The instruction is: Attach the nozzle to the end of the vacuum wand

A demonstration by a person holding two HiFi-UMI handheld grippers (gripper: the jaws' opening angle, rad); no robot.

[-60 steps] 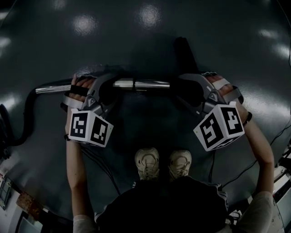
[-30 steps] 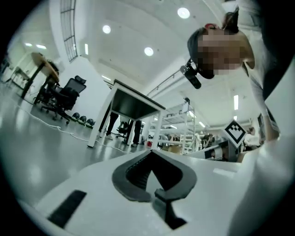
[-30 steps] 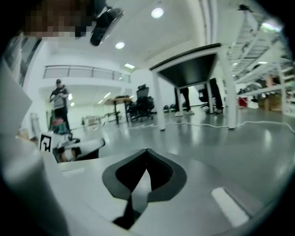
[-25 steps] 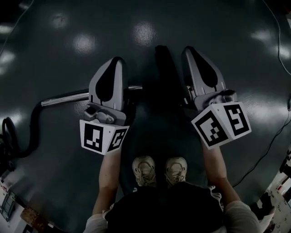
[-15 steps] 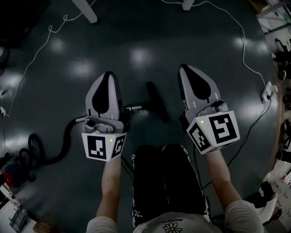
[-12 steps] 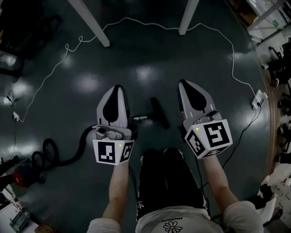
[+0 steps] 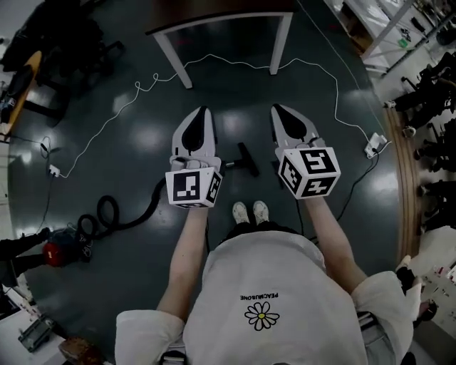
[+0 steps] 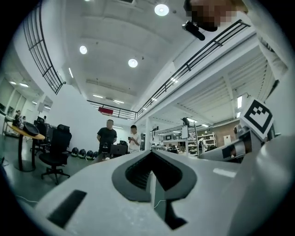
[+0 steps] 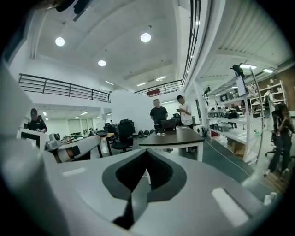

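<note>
Head view: left gripper (image 7: 201, 117) and right gripper (image 7: 279, 114) held level, side by side, jaws pressed together on nothing. Probably hands-off, with the nozzle (image 7: 247, 158) seemingly seated on the wand (image 7: 229, 164) end, lying on the glossy dark floor (image 7: 142, 135) well below. Hose (image 7: 121, 214), white cable (image 7: 107, 125), table (image 7: 221, 20); open workshop beyond.

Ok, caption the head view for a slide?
Standing person holds grey left gripper and right gripper, shut and empty, over black T-shaped vacuum nozzle on dark floor.
</note>
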